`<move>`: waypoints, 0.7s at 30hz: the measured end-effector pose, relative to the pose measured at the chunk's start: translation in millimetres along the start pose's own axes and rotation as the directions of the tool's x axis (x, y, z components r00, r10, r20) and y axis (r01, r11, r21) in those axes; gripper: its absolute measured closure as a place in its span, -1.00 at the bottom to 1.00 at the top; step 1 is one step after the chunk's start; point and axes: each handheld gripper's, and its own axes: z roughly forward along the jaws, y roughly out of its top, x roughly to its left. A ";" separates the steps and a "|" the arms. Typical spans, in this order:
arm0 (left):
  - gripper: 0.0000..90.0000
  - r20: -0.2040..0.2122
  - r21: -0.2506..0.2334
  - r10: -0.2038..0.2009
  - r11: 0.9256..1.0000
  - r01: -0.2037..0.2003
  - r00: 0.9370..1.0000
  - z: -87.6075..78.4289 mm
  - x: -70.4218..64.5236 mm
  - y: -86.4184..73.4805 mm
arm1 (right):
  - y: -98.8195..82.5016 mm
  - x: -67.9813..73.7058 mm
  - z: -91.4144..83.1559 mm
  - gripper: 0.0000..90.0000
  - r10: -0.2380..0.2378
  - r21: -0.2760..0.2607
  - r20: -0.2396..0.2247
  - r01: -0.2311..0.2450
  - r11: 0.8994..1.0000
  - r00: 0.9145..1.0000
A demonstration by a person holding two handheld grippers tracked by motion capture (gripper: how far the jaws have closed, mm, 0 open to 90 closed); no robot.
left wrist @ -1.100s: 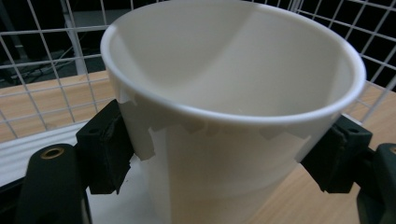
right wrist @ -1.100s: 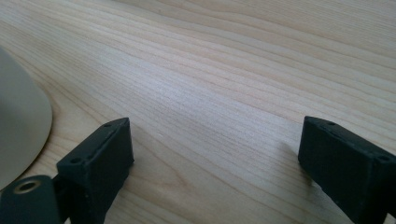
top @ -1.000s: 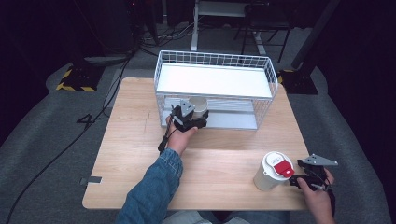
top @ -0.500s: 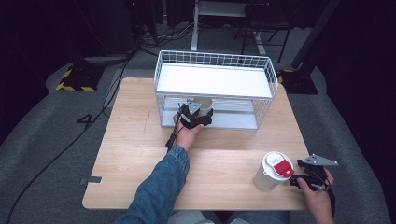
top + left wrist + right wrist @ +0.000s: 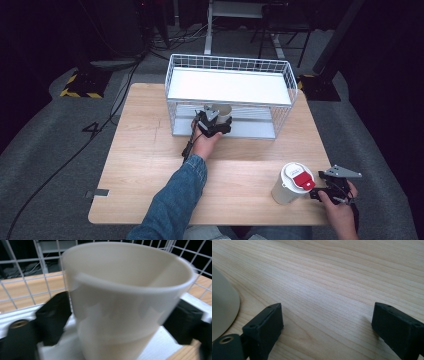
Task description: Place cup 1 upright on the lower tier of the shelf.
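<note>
Left gripper view: an open paper cup (image 5: 125, 302) stands on the wire rack's lower shelf (image 5: 160, 345) between just-opened jaws, so release is judged underway and straight withdrawal is called for next.

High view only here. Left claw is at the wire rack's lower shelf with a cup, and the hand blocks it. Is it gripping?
Observer: No. The left claw has just been opening its jaws. The cup sits between them, and the pads look clear of its wall.
Operator: Cup down flat?
Observer: It stands upright on the white lower shelf, with no lid and nothing inside.
Operator: Right claw?
Observer: The right claw is open, with bare table between its jaws. The lidded cup is off to one side, not between them.
</note>
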 end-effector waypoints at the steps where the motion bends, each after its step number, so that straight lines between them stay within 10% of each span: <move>1: -0.66 0.011 -0.002 -0.013 1.000 0.013 1.000 0.2 0.5 -0.4 | 0.0 0.0 0.0 -0.77 0.000 0.000 0.001 0.000 1.000 1.000; 21: -0.67 0.013 -0.016 0.081 0.997 -0.081 0.997 -32.4 -3.1 3.9 | 0.1 -0.1 0.0 -0.77 0.002 0.001 0.000 -0.002 1.000 1.000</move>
